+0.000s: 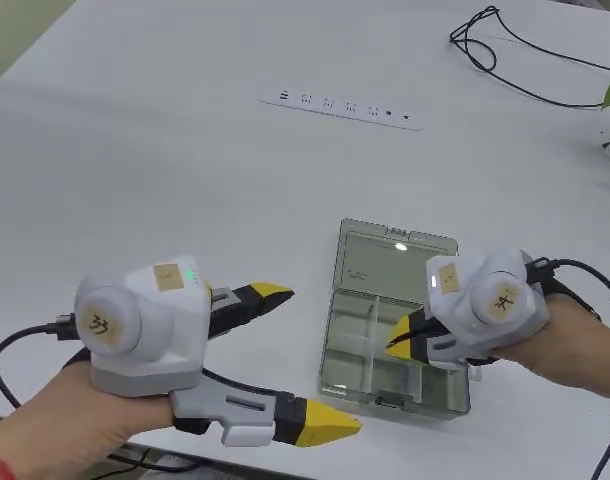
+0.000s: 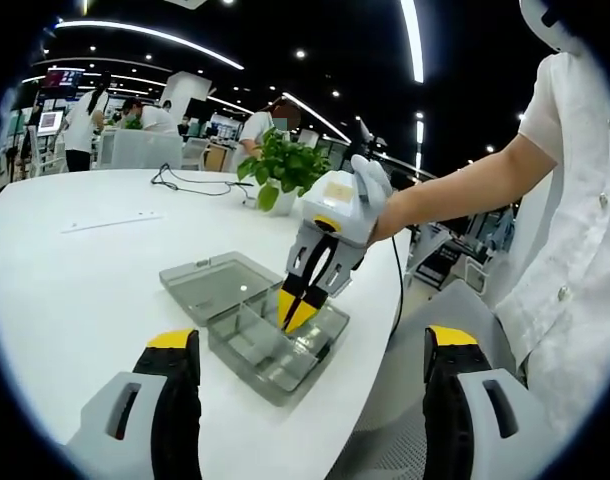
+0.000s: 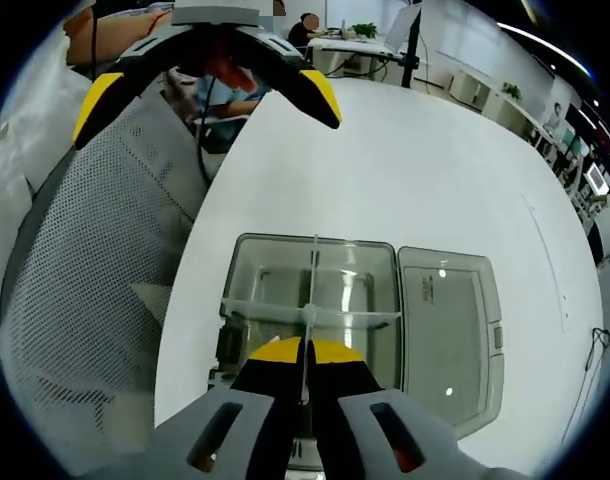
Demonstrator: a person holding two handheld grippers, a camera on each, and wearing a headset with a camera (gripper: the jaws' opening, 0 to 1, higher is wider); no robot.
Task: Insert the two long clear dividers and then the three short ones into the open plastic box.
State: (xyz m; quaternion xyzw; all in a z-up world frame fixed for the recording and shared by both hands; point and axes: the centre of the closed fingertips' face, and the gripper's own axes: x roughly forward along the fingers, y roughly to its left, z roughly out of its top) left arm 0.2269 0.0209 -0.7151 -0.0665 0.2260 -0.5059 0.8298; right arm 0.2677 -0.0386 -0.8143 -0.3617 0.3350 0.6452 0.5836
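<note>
The clear plastic box [image 1: 331,345] lies open on the white table, its lid [image 1: 395,255] flat behind it. My right gripper [image 1: 398,338] reaches down into the tray, shut on a thin clear divider [image 3: 312,290] that stands upright along the tray's middle. Another clear divider [image 3: 360,317] crosses it inside the box [image 3: 235,270]. In the left gripper view, the right gripper [image 2: 297,312] has its yellow tips inside the box [image 2: 250,360]. My left gripper [image 1: 303,360] is open and holds nothing, left of the box and near the table's front edge; it is also at the top of the right gripper view [image 3: 207,100].
A white power strip [image 1: 340,107] lies at the back of the table, and a black cable [image 1: 505,60] loops at the back right. A potted plant [image 2: 285,170] stands beyond the box. The table's front edge runs just under my hands. People sit at desks far behind.
</note>
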